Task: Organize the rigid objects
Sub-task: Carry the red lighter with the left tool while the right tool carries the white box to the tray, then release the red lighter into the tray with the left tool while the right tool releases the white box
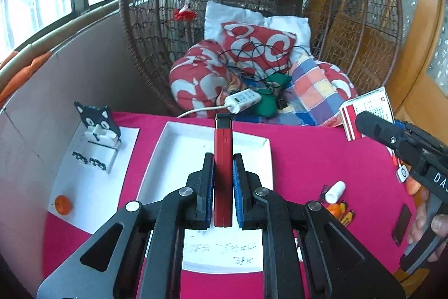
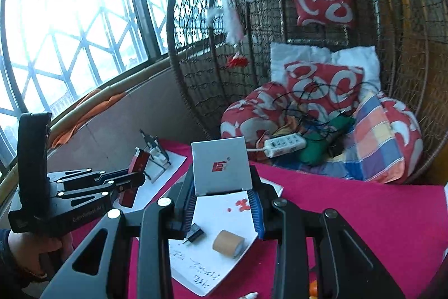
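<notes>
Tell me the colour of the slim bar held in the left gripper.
Red with a black tip, clearest in the left wrist view.

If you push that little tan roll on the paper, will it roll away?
Probably. The tan roll is round and lies on its side on smooth white paper, so a nudge across it would likely send it rolling. It looks small, so probably light. A push along its length might only slide it.

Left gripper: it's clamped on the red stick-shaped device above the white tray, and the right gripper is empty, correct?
Not quite. The right gripper isn't empty: the right wrist view shows it shut on a silver box. The rest holds: the left gripper clamps the red stick-shaped device above the white tray.
</notes>
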A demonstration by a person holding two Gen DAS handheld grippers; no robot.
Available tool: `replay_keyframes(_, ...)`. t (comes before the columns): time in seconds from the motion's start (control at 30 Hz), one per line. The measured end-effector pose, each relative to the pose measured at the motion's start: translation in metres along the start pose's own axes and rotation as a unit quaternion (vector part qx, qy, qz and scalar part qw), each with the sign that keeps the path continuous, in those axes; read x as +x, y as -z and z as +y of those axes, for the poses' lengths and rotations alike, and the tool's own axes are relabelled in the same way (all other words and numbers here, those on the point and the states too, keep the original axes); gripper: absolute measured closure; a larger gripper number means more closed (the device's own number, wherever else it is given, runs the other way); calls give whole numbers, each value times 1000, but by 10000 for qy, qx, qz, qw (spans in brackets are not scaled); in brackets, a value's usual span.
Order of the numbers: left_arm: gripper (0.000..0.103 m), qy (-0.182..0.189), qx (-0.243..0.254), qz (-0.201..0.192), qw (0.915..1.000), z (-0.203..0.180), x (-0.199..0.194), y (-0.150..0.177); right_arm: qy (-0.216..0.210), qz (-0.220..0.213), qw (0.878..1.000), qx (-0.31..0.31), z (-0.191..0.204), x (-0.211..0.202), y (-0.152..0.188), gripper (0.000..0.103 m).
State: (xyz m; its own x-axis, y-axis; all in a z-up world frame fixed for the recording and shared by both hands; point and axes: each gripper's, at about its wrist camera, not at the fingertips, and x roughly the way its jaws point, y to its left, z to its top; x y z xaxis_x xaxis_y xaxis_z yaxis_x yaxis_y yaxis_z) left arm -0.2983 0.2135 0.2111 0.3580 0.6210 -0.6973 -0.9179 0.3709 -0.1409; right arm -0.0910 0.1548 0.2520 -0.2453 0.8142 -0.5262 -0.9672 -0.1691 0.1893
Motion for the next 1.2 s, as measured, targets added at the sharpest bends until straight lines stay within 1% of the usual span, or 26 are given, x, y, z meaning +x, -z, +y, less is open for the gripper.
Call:
replay_keyframes(0.27, 91, 61, -78, 317, 9994, 25, 22, 0, -114, 358, 9993, 27, 13, 36, 10, 70)
replay_keyframes(0.37, 92, 163, -61, 448, 9988, 34, 38, 0, -125, 543, 9984, 45, 17, 54, 16, 70)
replay_keyframes(0.47, 91, 310, 61, 530, 9981, 40, 55, 1, -106, 733, 9972, 109, 19, 70, 23, 70)
replay_keyframes(0.57, 91, 430, 70, 764, 9961, 47, 78, 2, -27, 938, 9955, 97, 21, 88, 31, 70)
replay_keyframes(0.7, 91, 576, -134, 1268, 9902, 57, 120, 9, 154, 1329, 9910, 25, 22, 118, 45, 70)
replay_keyframes(0.73, 91, 560, -165, 1362, 9890, 59, 130, 11, 195, 1420, 9897, 30, 22, 124, 49, 70)
replay_keyframes(0.8, 91, 348, -155, 1614, 9861, 63, 148, 19, 280, 1630, 9862, 91, 20, 137, 56, 70)
replay_keyframes(0.93, 91, 346, -185, 1851, 9819, 69, 162, 32, 449, 1952, 9797, 53, 24, 153, 72, 70)
replay_keyframes(1.0, 91, 359, -113, 1947, 9801, 71, 166, 37, 526, 2058, 9772, -5, 25, 159, 77, 70)
replay_keyframes(1.07, 91, 337, -66, 1961, 9800, 73, 167, 39, 601, 2123, 9753, -59, 27, 165, 78, 70)
replay_keyframes(1.2, 91, 448, -156, 2028, 9781, 78, 169, 43, 744, 2222, 9720, -189, 29, 176, 76, 70)
